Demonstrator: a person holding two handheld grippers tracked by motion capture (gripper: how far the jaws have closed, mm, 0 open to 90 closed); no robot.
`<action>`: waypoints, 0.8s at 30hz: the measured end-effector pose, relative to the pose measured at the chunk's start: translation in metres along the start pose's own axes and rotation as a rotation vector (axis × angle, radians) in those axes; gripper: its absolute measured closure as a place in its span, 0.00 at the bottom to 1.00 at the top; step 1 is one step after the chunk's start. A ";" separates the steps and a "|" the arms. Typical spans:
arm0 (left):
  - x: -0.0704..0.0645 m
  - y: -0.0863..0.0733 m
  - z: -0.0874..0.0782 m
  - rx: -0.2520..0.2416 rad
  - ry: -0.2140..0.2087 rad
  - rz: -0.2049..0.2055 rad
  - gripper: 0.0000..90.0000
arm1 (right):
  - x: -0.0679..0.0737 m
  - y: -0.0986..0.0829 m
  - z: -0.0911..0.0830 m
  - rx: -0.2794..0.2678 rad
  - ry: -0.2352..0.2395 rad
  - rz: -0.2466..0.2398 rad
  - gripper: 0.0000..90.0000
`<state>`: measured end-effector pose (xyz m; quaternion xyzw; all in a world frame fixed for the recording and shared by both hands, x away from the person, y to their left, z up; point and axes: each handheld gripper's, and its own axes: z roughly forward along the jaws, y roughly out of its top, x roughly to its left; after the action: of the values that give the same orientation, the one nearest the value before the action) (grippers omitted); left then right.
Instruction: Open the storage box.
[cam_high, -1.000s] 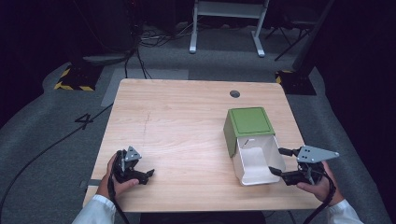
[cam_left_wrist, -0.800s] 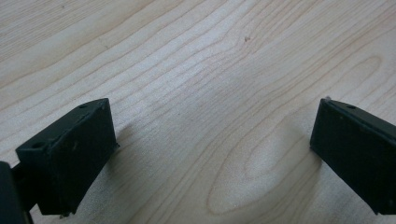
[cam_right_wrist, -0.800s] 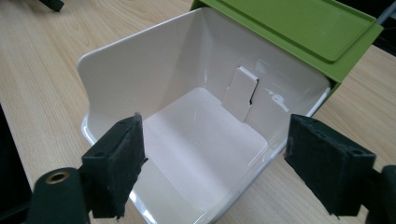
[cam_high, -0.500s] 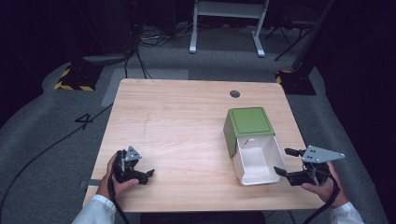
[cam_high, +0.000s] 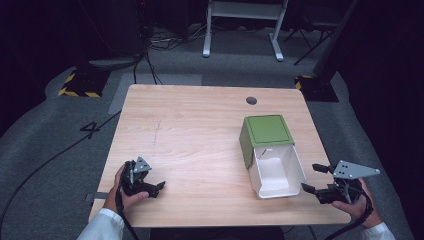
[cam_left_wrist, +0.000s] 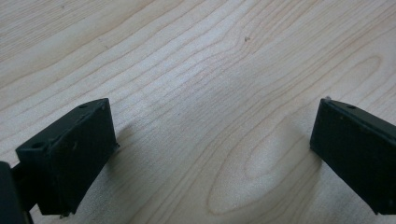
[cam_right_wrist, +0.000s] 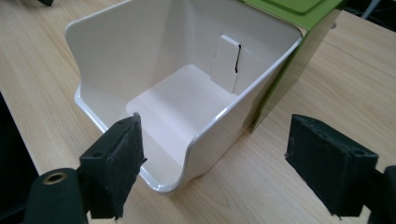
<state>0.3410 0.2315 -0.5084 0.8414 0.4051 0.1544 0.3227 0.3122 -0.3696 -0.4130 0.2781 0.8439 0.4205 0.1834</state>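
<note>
A white open-fronted bin (cam_high: 277, 170) with a green hood (cam_high: 267, 131) lies on the right half of the wooden table (cam_high: 200, 125), its opening towards the front edge. My right gripper (cam_high: 313, 178) is open just right of the bin's front corner, at the table's edge. In the right gripper view the white bin (cam_right_wrist: 177, 93) and its green hood (cam_right_wrist: 299, 14) sit close ahead, and my right gripper (cam_right_wrist: 219, 140) has its jaws either side of the near wall's corner without touching it. My left gripper (cam_high: 152, 182) rests open near the front left, with bare wood between its jaws (cam_left_wrist: 212, 154).
A small round hole (cam_high: 251, 100) marks the table's far right. Beyond the table are a white stand's legs (cam_high: 240, 30), floor cables (cam_high: 150, 45) and a yellow-black striped base (cam_high: 80, 85). The table's front edge runs just beneath both hands.
My right gripper has drifted right, away from the bin's front corner. The left gripper and the bin have stayed put.
</note>
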 end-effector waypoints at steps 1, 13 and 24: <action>0.000 0.000 0.000 0.000 0.000 0.000 0.01 | 0.000 -0.002 -0.001 0.005 -0.001 0.003 0.21; 0.000 0.000 0.000 0.000 0.000 0.000 0.00 | -0.006 -0.030 0.008 0.093 -0.044 0.027 0.21; 0.000 0.000 0.000 0.000 -0.001 -0.001 0.00 | -0.010 -0.062 0.032 0.178 -0.091 0.049 0.21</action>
<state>0.3413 0.2310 -0.5084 0.8413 0.4051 0.1539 0.3232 0.3183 -0.3867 -0.4810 0.3326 0.8618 0.3350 0.1859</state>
